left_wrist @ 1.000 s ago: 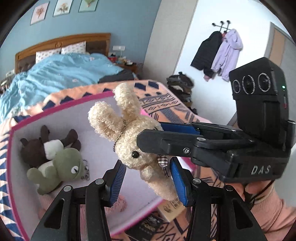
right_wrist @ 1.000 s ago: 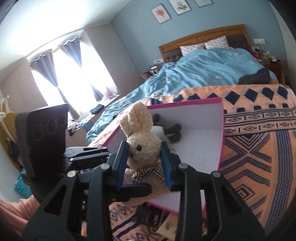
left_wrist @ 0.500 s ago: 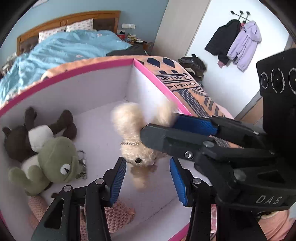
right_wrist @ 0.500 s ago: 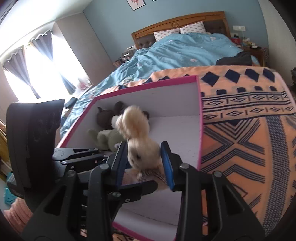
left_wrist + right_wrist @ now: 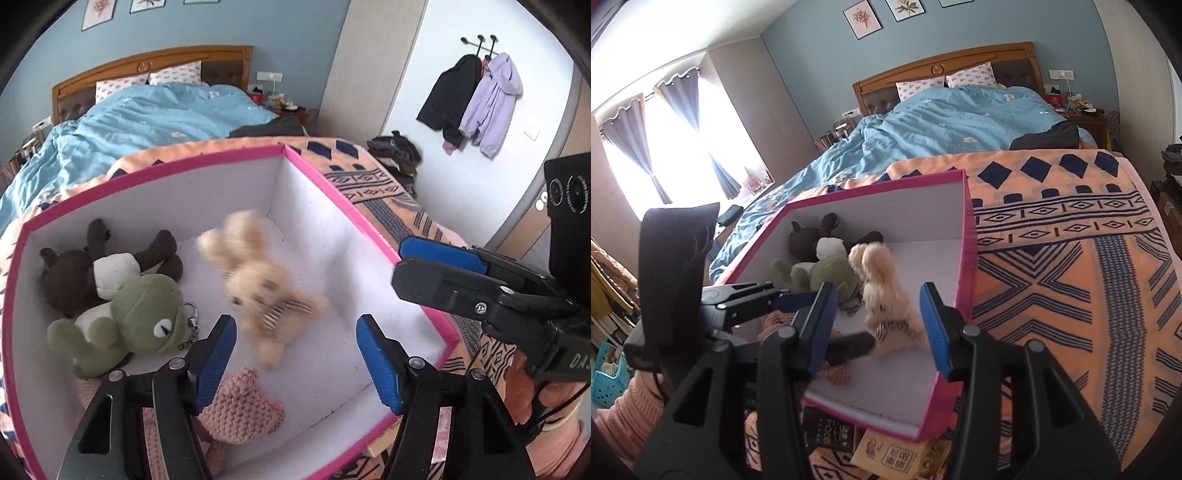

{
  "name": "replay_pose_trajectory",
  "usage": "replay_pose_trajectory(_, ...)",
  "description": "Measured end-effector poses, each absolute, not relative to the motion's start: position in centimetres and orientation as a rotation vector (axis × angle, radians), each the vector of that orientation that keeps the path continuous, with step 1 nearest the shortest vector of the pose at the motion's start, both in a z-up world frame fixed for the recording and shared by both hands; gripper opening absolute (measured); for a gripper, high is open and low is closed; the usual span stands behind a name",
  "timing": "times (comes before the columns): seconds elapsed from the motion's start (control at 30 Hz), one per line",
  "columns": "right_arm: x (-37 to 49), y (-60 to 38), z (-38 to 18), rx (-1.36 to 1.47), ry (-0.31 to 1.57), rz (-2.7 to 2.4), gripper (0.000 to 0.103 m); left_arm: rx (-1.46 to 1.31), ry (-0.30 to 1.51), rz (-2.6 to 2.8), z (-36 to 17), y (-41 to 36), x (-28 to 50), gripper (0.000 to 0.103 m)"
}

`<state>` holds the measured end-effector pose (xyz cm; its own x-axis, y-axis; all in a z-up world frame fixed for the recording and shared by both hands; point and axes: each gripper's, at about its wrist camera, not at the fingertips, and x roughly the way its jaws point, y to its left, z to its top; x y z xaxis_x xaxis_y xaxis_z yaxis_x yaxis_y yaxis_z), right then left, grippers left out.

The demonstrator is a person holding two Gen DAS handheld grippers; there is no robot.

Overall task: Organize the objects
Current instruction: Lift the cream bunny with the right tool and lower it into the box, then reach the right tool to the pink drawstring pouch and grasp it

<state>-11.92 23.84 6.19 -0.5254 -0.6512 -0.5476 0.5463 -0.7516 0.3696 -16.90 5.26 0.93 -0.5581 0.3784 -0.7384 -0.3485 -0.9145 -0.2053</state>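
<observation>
A cream plush rabbit point(image 5: 258, 288) lies loose and motion-blurred inside the pink-rimmed white box point(image 5: 332, 192); it also shows in the right wrist view point(image 5: 886, 295) between my open fingers, free of them. My right gripper point(image 5: 879, 328) is open and empty above the box point(image 5: 964, 236). My left gripper point(image 5: 295, 358) is open and empty over the box's near side. A green frog plush point(image 5: 136, 317), a brown plush point(image 5: 81, 269) and a pink knitted toy point(image 5: 240, 406) lie in the box.
The box sits on an orange patterned blanket point(image 5: 1071, 258) on the bed, with a blue duvet point(image 5: 942, 125) behind. Small packets point(image 5: 886, 454) lie under the box's near edge. Coats point(image 5: 476, 99) hang on the right wall.
My right gripper opened and let go of the rabbit, which dropped into the box. The right gripper drew back to the right; the left gripper has also opened wider.
</observation>
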Motion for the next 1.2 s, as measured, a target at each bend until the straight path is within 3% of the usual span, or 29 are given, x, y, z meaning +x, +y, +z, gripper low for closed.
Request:
replay_pose_trajectory(0.07,-11.3,24.2,6.4,0.884,-0.205,-2.247,0.049,-1.129,-0.042,2.473,1.5,5.2,-15.8,0.069)
replay_pose_trajectory(0.17,-10.1,25.0,6.6,0.864,-0.208,-2.234,0.049,-1.048,-0.03,2.477,2.4,5.2,-13.8,0.079)
replay_pose_trajectory(0.4,-7.4,27.4,6.5,0.841,-0.224,-2.22,0.056,-0.874,0.016,2.472,4.1,5.7,-8.4,0.089)
replay_pose_trajectory(0.6,-5.3,29.6,4.6,0.891,-0.24,-2.207,0.059,-0.802,0.008,2.428,3.7,6.1,-5.5,0.09)
replay_pose_trajectory(1.2,-3.0,31.9,-3.1,1.159,-0.279,-2.155,0.059,-1.107,-0.051,2.236,-4.4,11.5,-5.3,0.09)
